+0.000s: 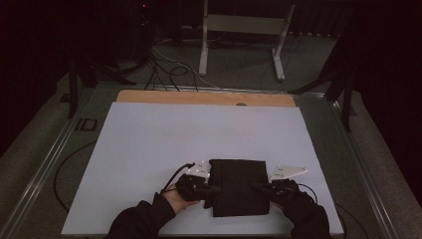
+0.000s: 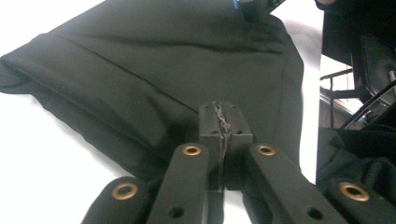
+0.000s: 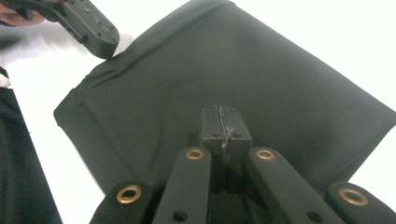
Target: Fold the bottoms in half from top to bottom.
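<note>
One black cloth [image 1: 239, 186] (folded) lies on the white table [image 1: 149, 149]. Two grippers, left [image 1: 211, 189] at nine o'clock, right [image 1: 260, 188] at three, jaws closed, maybe pinching its edges.

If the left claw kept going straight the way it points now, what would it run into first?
The left claw, shut, points across the folded black cloth toward the right claw at the opposite edge. It would likely slide over the cloth first; whether it already touches or pinches the fabric, I cannot tell.

The right gripper [image 3: 222, 122], its fingers pressed together, hangs over a folded black cloth [image 3: 196, 79] on the white table [image 3: 327, 28].
</note>
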{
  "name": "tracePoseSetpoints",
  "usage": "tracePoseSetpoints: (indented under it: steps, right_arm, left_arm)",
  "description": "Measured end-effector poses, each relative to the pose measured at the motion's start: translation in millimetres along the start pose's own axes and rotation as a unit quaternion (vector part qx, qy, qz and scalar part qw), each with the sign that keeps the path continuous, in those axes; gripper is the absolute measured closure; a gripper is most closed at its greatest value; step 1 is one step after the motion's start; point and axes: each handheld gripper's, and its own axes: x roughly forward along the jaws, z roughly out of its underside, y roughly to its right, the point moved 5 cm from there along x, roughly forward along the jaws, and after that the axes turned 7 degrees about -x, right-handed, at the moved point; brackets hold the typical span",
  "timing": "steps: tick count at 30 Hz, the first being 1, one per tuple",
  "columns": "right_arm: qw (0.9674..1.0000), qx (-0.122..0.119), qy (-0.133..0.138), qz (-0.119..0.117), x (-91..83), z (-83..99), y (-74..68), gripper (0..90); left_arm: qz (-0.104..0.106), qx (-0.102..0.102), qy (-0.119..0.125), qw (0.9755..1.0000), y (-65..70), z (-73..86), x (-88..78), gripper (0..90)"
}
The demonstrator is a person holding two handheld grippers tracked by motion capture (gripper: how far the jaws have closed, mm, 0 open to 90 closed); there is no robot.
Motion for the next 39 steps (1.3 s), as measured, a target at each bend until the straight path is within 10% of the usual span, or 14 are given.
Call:
tracePoseSetpoints:
  steps: [13, 39]
  right_arm:
    - [0.9998, -0.004, -0.016, 0.015, -9.6, 18.6, -11.6, 90.0]
    - [0.9982, -0.012, -0.059, 0.002, 1.9, 37.4, -29.0, 90.0]
  left_arm:
    - [0.008, 0.029, -0.021, 0.9993, 19.9, 13.6, 6.6, 83.5]
    - [-0.005, 0.036, -0.042, 0.9985, 15.2, 23.0, 13.1, 84.0]
